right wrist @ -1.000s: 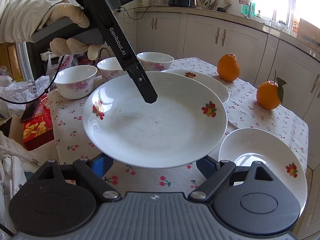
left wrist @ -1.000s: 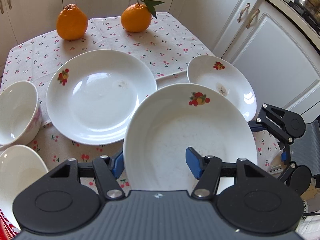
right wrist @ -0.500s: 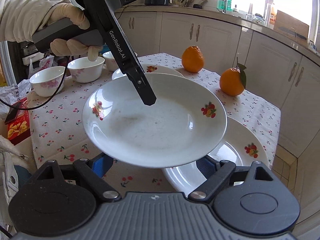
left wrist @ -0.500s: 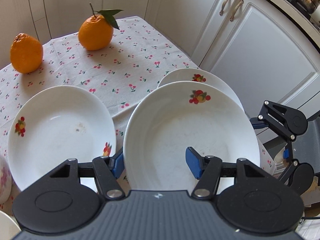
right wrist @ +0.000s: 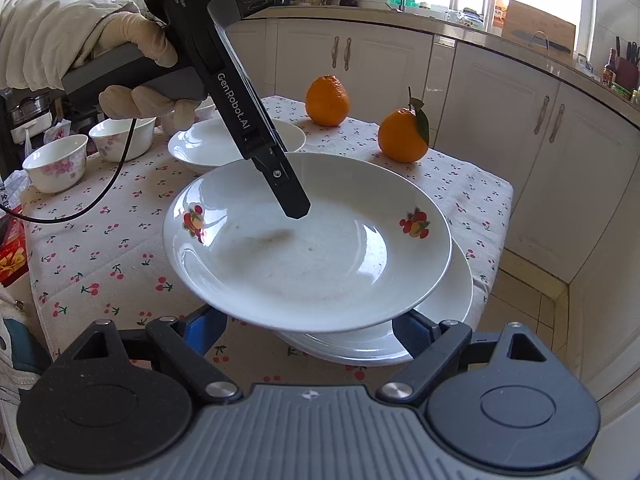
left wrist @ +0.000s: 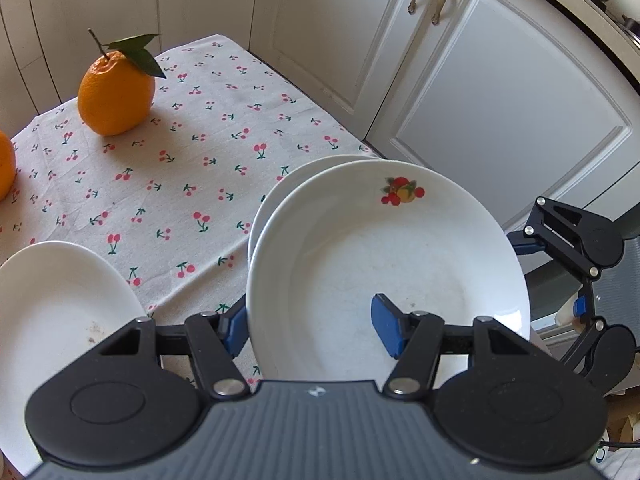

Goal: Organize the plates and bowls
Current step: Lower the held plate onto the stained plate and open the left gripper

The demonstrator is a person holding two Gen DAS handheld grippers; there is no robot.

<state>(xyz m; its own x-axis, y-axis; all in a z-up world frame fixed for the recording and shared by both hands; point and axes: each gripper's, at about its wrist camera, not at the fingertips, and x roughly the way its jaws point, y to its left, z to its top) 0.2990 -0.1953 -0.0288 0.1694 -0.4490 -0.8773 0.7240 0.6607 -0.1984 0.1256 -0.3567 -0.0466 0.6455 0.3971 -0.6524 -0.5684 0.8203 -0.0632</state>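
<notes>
The fruit-print plate (right wrist: 304, 240) rides in the air, pinched at its rim by the left gripper (left wrist: 308, 326), right over the plate by the table corner (right wrist: 448, 304) and not down yet. The right gripper (right wrist: 308, 332) hangs open, empty, beneath. Another plate (right wrist: 200, 146) and the bowls (right wrist: 56, 160) still wait unstacked.

Home kitchen: cream cabinets (right wrist: 472, 120), cluttered countertop (right wrist: 400, 10).

White fruit-print plate (right wrist: 308, 248) hovers tilted above another plate (right wrist: 448, 312) at table's corner.
</notes>
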